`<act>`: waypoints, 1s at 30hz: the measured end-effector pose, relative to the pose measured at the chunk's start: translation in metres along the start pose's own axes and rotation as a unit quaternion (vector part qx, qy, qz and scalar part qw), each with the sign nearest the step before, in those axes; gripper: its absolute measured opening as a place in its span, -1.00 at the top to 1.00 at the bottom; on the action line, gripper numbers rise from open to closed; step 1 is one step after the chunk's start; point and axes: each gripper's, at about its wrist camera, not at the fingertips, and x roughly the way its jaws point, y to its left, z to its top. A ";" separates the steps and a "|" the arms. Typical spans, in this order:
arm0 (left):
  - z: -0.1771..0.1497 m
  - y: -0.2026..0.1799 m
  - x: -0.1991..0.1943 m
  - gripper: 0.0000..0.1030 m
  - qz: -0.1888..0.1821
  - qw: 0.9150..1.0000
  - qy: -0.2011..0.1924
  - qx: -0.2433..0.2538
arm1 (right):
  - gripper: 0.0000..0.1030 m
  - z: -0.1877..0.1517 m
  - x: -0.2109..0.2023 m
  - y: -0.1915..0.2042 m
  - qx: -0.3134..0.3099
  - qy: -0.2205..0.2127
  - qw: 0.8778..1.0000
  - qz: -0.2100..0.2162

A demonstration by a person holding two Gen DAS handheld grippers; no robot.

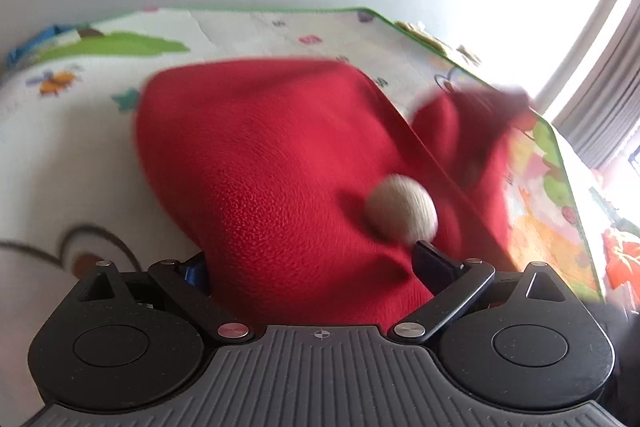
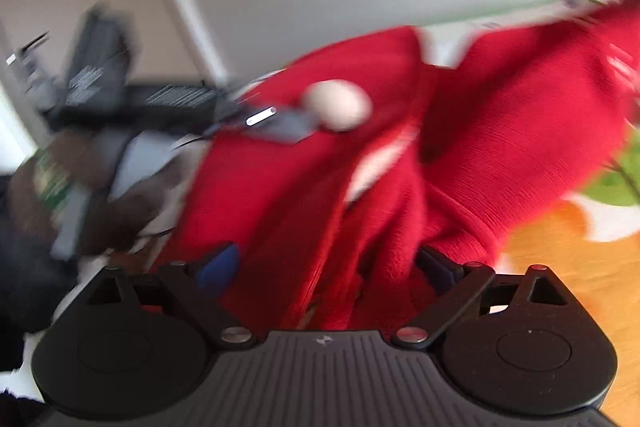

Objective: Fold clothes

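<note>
Both tools are gripping the red garment (image 1: pixel 260 155): left tool (image 1: pixel 312 271) and right tool (image 2: pixel 332 267) are each closing on bunched cloth, which is hanging ahead between them above the play mat (image 1: pixel 240 27).

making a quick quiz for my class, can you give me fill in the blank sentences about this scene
1. The garment bunched between both grippers is ____ in colour.
2. A round cream ____ is attached to the garment.
3. In the left wrist view the garment hangs over a colourful play ____ with a green edge.
4. In the right wrist view, the other gripper shows on the ____ side of the picture.

Missing words: red; pom-pom; mat; left
</note>
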 end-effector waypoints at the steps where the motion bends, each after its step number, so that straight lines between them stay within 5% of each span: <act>1: 0.003 0.003 -0.003 -0.92 0.008 1.000 -0.007 -0.002 | -0.92 -0.002 0.003 0.011 -0.014 0.005 1.000 0.013; 6: 0.006 0.002 -0.025 -0.92 0.052 0.998 -0.041 0.015 | -0.92 0.004 -0.012 0.023 -0.082 0.010 0.997 0.007; 10: 0.001 -0.021 -0.048 -0.92 0.078 0.989 -0.105 0.065 | -0.99 0.026 -0.071 -0.018 -0.057 -0.059 0.992 -0.093; 14: -0.001 -0.044 -0.057 -0.93 0.017 0.986 -0.137 0.094 | -1.00 0.040 -0.128 -0.068 -0.003 -0.130 0.961 -0.245; 19: -0.009 -0.061 -0.027 -0.94 -0.027 0.991 -0.080 0.104 | -1.00 0.049 -0.141 -0.122 0.032 -0.157 0.912 -0.378; 26: -0.026 -0.050 -0.008 -0.94 -0.026 0.996 -0.041 0.079 | -0.99 0.030 -0.101 -0.178 0.038 -0.052 0.884 -0.464; 30: -0.025 -0.050 -0.007 -0.94 -0.031 0.995 -0.039 0.081 | -0.99 0.050 -0.151 -0.148 0.034 -0.151 0.877 -0.454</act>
